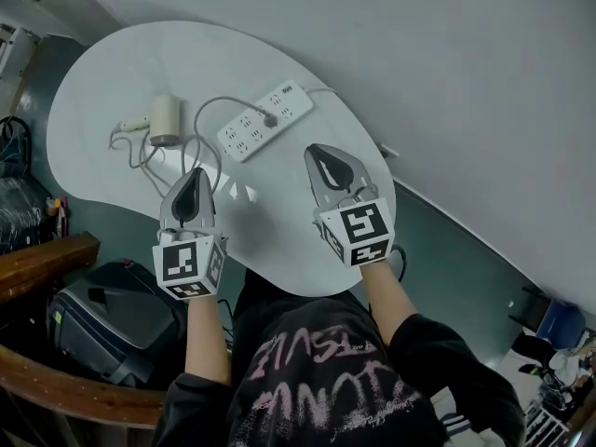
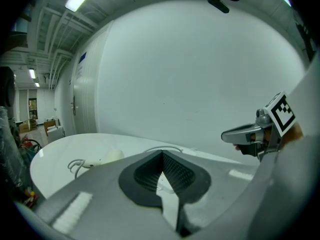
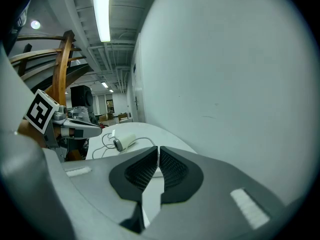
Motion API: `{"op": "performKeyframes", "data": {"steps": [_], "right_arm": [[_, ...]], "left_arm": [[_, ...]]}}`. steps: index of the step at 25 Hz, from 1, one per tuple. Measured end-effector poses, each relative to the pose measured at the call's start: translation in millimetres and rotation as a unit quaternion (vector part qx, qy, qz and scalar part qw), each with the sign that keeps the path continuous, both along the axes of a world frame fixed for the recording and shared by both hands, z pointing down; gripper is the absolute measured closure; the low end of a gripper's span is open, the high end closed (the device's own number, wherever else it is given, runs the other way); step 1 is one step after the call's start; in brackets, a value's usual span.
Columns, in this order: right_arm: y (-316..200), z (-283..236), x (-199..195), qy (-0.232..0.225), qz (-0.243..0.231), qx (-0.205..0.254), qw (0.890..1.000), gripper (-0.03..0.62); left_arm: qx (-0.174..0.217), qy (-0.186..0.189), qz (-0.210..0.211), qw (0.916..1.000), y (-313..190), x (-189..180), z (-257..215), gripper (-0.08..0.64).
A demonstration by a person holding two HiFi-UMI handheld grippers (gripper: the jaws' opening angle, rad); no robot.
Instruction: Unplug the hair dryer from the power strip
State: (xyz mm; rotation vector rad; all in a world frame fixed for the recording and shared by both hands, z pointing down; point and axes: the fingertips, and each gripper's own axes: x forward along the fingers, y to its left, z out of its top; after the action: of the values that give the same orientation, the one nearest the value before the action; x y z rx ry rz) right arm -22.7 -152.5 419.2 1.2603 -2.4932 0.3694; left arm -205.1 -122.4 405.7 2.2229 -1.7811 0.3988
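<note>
White table (image 1: 102, 59) carries one hair dryer (image 1: 165, 119) at its left and one power strip (image 1: 244, 136) mid-table, with one plug (image 1: 271, 118) seated in it. We count two grippers, both near the strip but short of it: left gripper (image 1: 194, 177) and right gripper (image 1: 319, 154), each with jaws together on nothing. Our plan: open the right, pin the strip with the left, pinch the plug body rather than the cord, and pull straight out.
</note>
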Motion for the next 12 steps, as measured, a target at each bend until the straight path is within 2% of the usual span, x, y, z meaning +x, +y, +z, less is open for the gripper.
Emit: {"op": "performKeyframes", "data": {"steps": [12], "right_arm": [[-17.5, 26.7, -4.7, 0.022, -0.010, -0.019, 1.000, 0.569]], "left_arm": [[-0.021, 0.005, 0.014, 0.9997, -11.6, 0.3, 21.1, 0.560]]}}
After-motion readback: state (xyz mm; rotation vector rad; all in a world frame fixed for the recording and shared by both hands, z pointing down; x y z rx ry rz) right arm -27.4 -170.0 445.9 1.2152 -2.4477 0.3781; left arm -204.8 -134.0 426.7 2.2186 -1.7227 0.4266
